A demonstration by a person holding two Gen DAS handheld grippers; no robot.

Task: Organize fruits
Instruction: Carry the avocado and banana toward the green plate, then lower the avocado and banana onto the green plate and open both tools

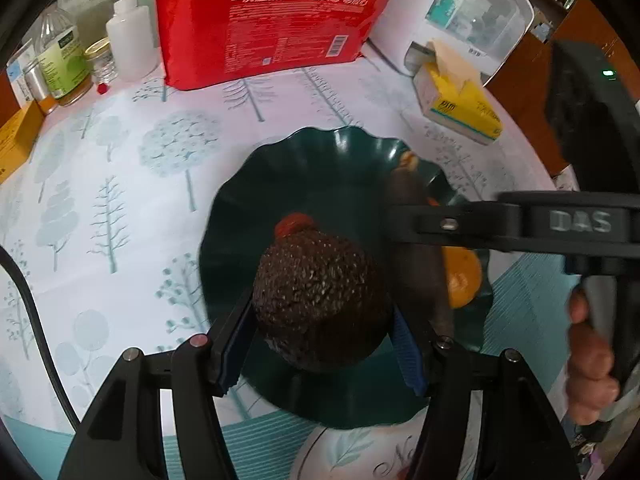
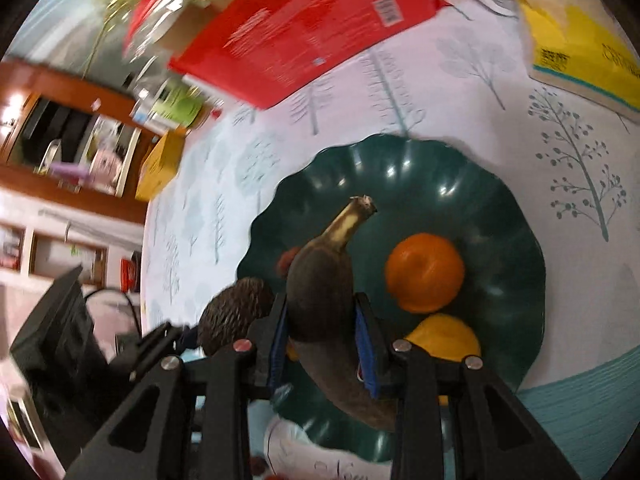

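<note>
Item: left gripper (image 1: 320, 344), fingers clamped on a dark pebbled avocado (image 1: 320, 300) over the green scalloped plate (image 1: 304, 168); right gripper (image 2: 324, 344), fingers clamped on a blackened banana (image 2: 320, 292) over the same plate, orange (image 2: 425, 272) at 3 o'clock of it. Risks, as judged: both tools crowd one plate and may knock together; a dropped banana could nudge the orange toward the rim; the overripe banana may bruise under the pads

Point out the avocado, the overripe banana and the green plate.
avocado (image 1: 320, 296), left wrist view, middle of its bumpy skin
banana (image 2: 320, 280), right wrist view, dark upper body
green plate (image 2: 424, 168), right wrist view, bare far wall
</note>
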